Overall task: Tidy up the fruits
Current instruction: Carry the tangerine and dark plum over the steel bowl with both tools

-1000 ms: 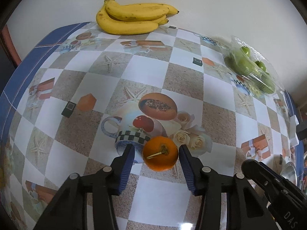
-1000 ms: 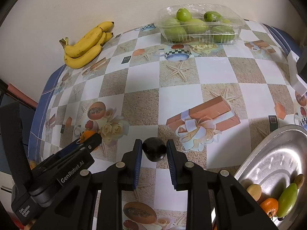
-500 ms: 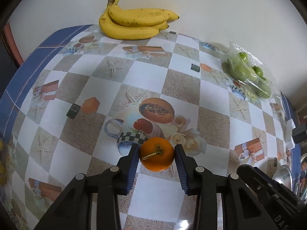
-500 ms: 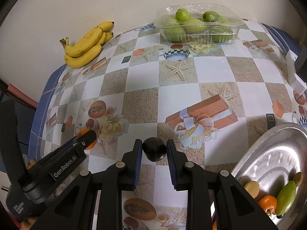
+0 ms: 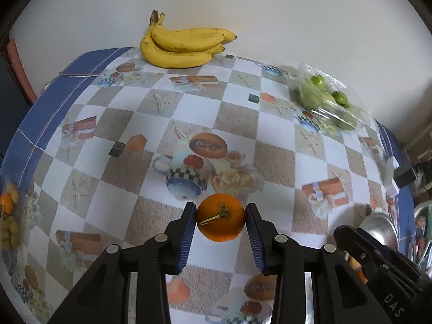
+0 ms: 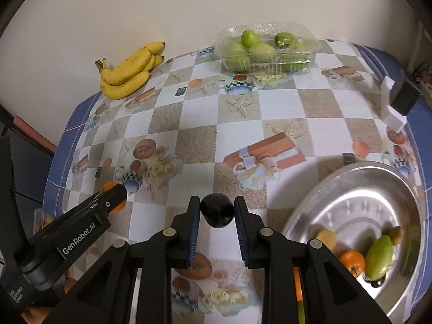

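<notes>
Orange (image 5: 220, 221) sitting clamped in my left tool (image 5: 220, 222); right tool (image 6: 217, 213), gripping dark fruit (image 6: 217, 213), is alone showing "GenRobot.AI" lettering (image 6: 78, 239).

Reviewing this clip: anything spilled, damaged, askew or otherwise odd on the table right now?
Nothing stands out. The bananas lie whole by the wall, the clear tub of green fruit sits upright, and the metal tray holds its fruit inside. The left gripper grips an orange; the right gripper grips a dark fruit.
</notes>
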